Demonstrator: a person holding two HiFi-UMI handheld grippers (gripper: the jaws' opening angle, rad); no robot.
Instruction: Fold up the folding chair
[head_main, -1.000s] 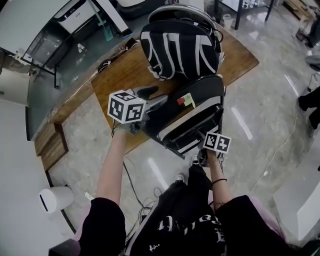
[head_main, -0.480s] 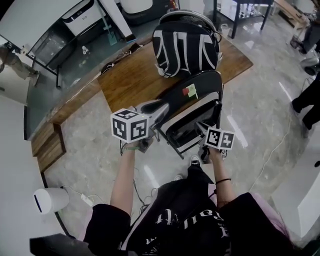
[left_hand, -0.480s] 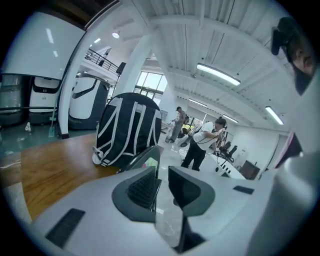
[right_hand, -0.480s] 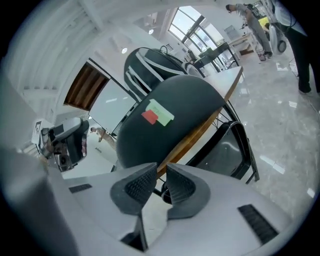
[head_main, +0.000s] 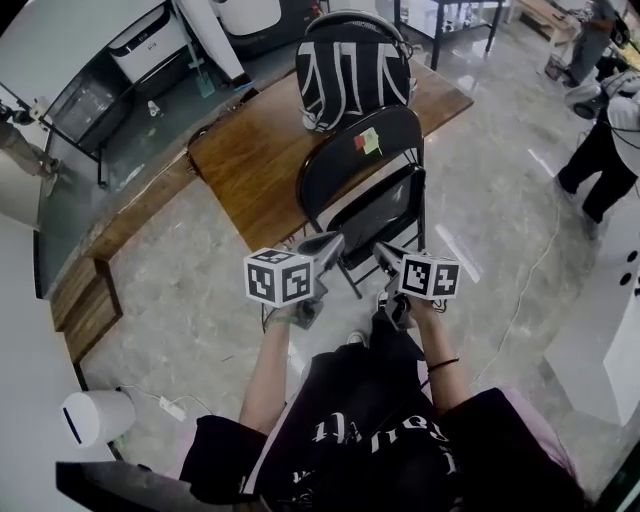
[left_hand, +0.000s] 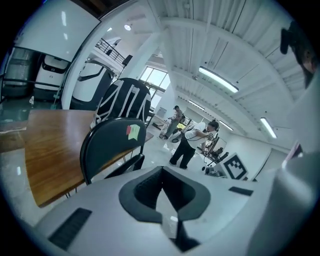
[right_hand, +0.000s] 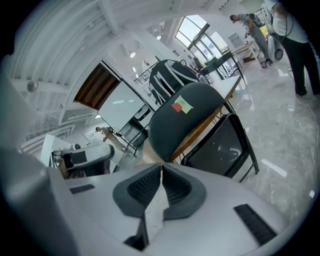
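Note:
The black folding chair (head_main: 368, 190) stands folded by the wooden table (head_main: 250, 165), its seat flat up against the frame, with red and green sticky notes on the backrest. In the head view my left gripper (head_main: 327, 243) and right gripper (head_main: 383, 254) hover side by side in front of it, apart from the chair. Both have just been closing and are now shut with nothing between their jaws. The left gripper view shows the chair (left_hand: 112, 145) beyond the shut left gripper (left_hand: 161, 173). In the right gripper view the chair (right_hand: 192, 120) rises behind the shut right gripper (right_hand: 161, 168).
A black and white backpack (head_main: 352, 70) sits on the table behind the chair. A person (head_main: 600, 150) stands at the far right. A white appliance (head_main: 95, 415) rests on the floor at lower left, a low wooden shelf (head_main: 85, 290) beside the table.
The chair's seat has swung up and the chair now stands folded. Both grippers came off it and drew back toward me, and their jaws closed.

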